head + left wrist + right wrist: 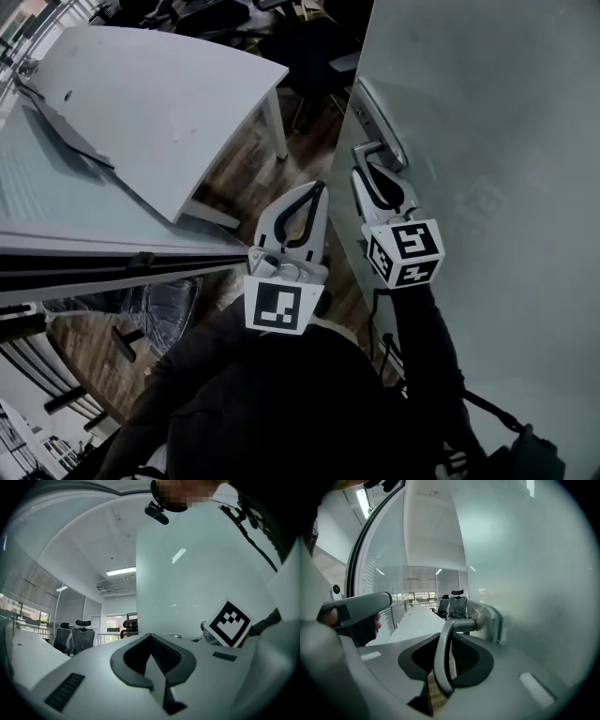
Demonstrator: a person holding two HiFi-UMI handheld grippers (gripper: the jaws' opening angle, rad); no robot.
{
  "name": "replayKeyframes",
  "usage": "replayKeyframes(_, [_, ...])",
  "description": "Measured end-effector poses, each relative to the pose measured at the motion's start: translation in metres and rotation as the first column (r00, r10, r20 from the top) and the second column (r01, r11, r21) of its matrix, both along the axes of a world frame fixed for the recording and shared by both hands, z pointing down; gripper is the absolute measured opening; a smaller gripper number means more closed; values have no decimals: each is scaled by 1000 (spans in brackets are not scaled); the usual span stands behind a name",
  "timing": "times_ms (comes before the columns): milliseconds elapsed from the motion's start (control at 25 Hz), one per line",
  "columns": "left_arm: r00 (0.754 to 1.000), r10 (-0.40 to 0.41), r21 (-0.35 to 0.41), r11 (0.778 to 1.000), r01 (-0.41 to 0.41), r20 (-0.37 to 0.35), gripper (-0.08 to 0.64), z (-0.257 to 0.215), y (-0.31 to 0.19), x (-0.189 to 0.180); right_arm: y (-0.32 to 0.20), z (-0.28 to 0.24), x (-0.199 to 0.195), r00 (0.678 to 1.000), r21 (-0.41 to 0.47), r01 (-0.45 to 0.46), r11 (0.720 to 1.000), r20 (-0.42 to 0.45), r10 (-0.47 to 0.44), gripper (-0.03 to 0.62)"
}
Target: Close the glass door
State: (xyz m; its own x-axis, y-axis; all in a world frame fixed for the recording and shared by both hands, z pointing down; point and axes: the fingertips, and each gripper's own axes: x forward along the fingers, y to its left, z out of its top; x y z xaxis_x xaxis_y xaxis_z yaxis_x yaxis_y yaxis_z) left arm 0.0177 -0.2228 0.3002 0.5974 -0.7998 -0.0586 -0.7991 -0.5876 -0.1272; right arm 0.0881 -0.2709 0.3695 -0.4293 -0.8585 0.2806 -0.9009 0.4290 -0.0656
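The big frosted glass door [487,187] fills the right side of the head view. The right gripper [378,183] has its fingers [476,660] clamped on the door's bent silver metal handle [446,639]. The left gripper [302,214] holds nothing. Its fingers [133,660] are together, and it hangs just beside the door's edge.

Some things could go wrong. The handle is smooth and round, so the fingers could slip off if the pull is crooked. The handle might also tip down instead of the door swinging. The left gripper is near the door's edge, so it could get bumped or pinched.

On the left is a flat grey-white table [141,103] with a thin white leg [275,122]. Between the table and the door is brown wooden floor [248,173], with open room to move. No door frame shows, so I can't tell how far the door must go.
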Motion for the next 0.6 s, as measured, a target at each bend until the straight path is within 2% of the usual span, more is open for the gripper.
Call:
replayKeyframes(240, [995, -95, -21, 995, 95, 14, -3, -1, 39, -69, 36, -2, -68, 995, -10, 96, 995, 0, -96, 66])
replayKeyframes(600, [998, -63, -6, 998, 63, 20, -3, 6, 81, -140, 93, 1, -152, 979, -9, 205, 979, -4, -205, 66])
